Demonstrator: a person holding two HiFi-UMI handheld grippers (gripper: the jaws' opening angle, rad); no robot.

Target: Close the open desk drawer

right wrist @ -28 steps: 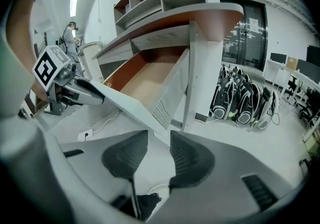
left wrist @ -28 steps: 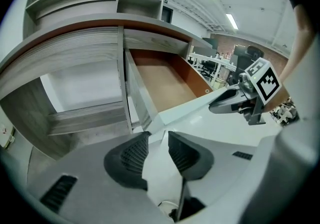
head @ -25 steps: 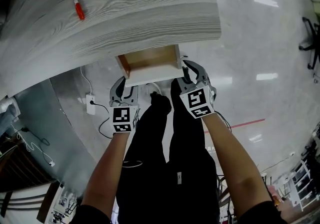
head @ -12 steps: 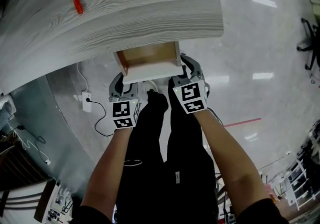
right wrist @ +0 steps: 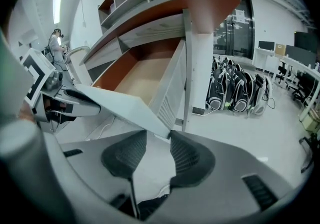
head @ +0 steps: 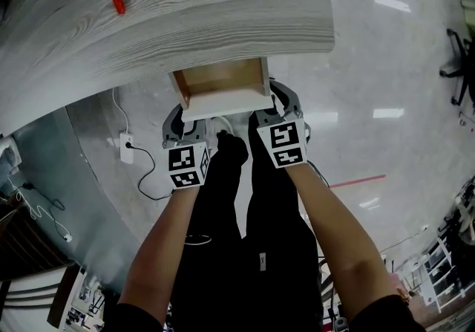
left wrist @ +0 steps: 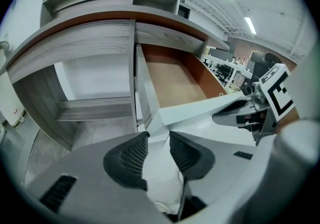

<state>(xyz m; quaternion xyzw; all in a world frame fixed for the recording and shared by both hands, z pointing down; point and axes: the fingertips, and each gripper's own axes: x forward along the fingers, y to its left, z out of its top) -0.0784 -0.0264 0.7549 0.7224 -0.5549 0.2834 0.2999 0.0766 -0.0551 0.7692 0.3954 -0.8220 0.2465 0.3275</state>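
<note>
**Desk drawer open, tongs at its front**

Beneath the grey wood-grain desk top [head: 193, 18] the open drawer [head: 221, 84] juts toward the person. Jaws of the left gripper [left wrist: 154, 137] are opening, those of the right gripper [right wrist: 159, 135] stand apart; a drawer-front corner sits at each pair's tips.

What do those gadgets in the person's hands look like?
The left gripper and right gripper are each a grey shell with two black ribbed pads and a cube of black-and-white square markers. No sleeves cover the forearms. The left gripper's jaws are opening, the drawer's front corner at their tips.
</note>
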